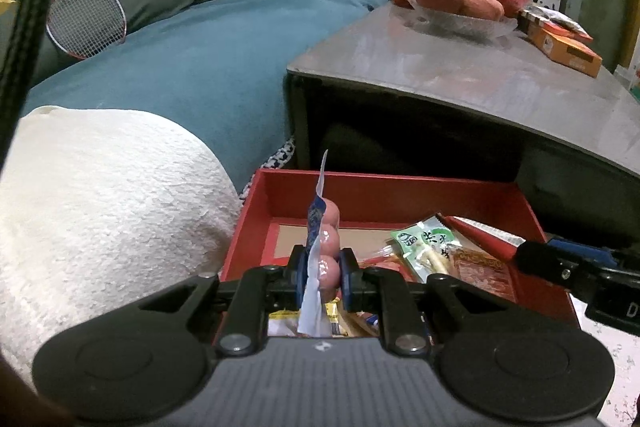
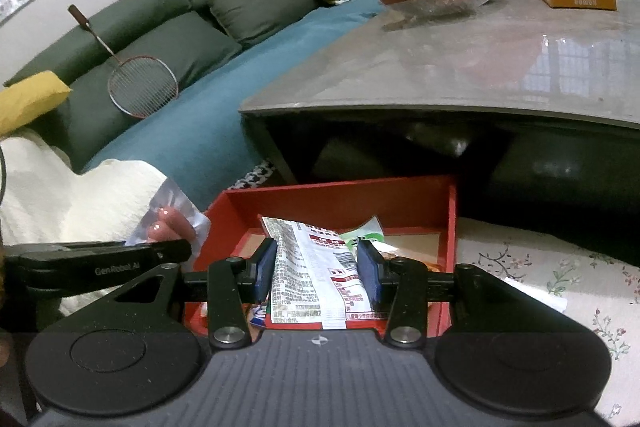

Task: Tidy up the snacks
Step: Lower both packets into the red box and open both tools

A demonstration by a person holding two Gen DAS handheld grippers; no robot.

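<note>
The sausage packet (image 1: 320,259) is clear glossy plastic film, and the printed snack bag (image 2: 316,267) is shiny and crinkled. The red box (image 1: 400,191) looks like matt cardboard. The desk (image 1: 460,75) has a smooth, reflective top. The fruit bowl (image 2: 444,1) is clear patterned glass. The white blanket (image 1: 100,187) is rough, nubbly cloth.

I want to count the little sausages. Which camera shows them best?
The left wrist view: the sausage pack sits upright, front and centre, in the left gripper. The right wrist view catches it only sideways, partly behind that gripper.
</note>
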